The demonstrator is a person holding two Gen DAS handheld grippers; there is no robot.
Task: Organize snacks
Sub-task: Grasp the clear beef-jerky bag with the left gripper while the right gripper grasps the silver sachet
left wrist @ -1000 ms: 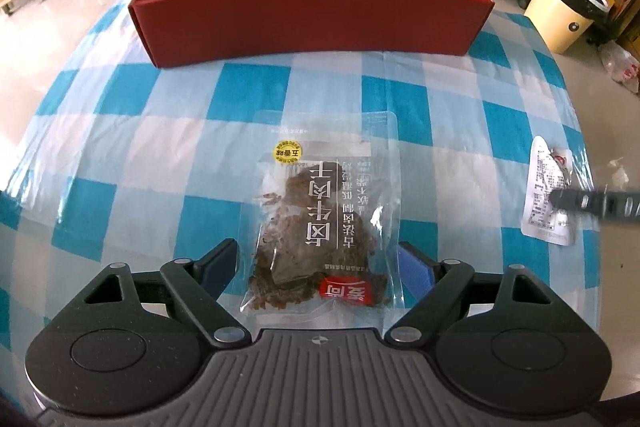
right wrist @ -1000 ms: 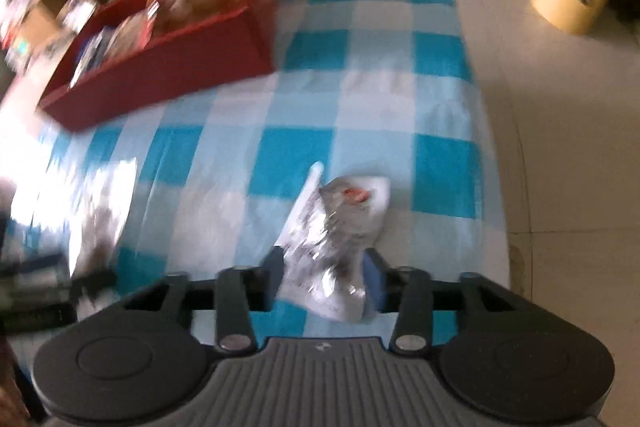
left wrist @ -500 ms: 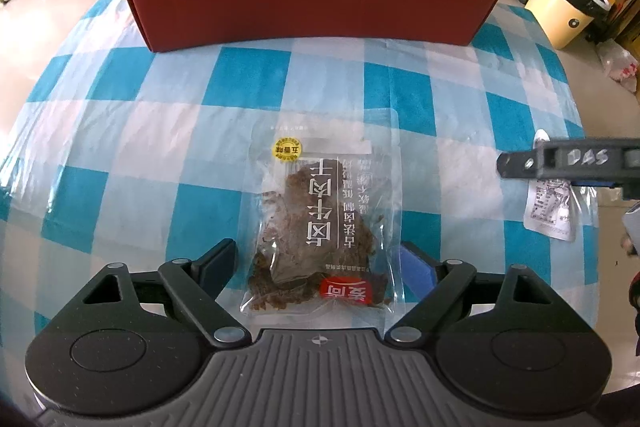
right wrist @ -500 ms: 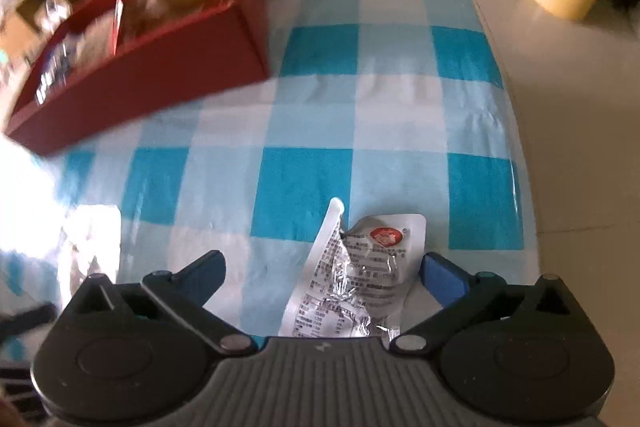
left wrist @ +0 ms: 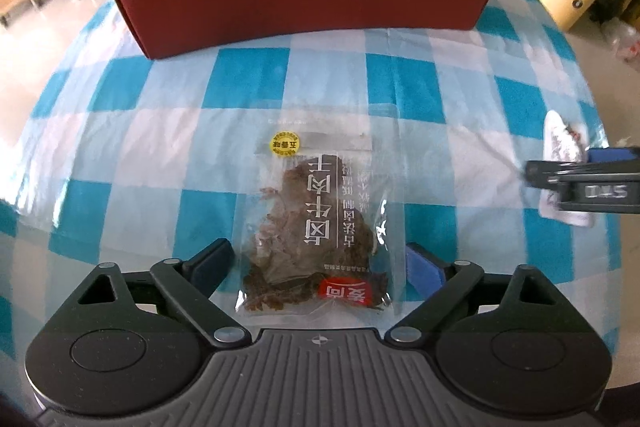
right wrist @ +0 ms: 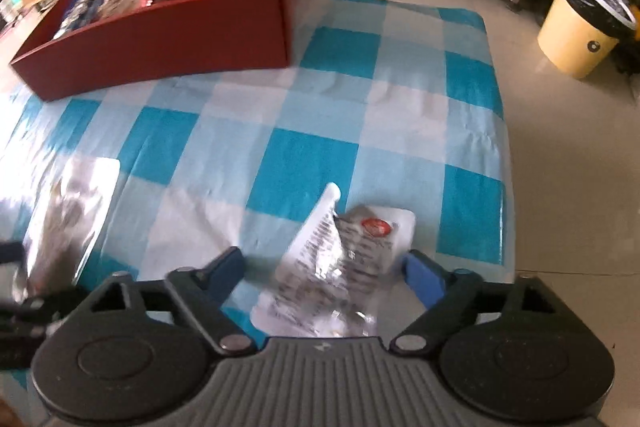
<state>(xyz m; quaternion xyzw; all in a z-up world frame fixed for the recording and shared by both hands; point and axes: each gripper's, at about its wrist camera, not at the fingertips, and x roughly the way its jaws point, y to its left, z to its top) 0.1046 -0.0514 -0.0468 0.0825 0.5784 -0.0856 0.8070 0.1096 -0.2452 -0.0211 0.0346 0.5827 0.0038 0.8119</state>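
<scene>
The left gripper [left wrist: 318, 261] has just been opening its jaws, which stand apart on either side of a clear plastic packet of dark dried meat [left wrist: 320, 227] lying flat on the blue-and-white checked worktop [left wrist: 160, 147], pads not touching it. The right gripper [right wrist: 324, 269] has just been narrowing its jaws around a crumpled silvery-white sachet [right wrist: 340, 267], though they stand apart. The red cardboard box [left wrist: 304, 7] of snacks sits beyond.

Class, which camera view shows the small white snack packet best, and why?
The right wrist view: the small white snack packet lies close and central between the open fingers of the right gripper. In the left wrist view it is small, at the right edge, partly hidden by that gripper.
</scene>
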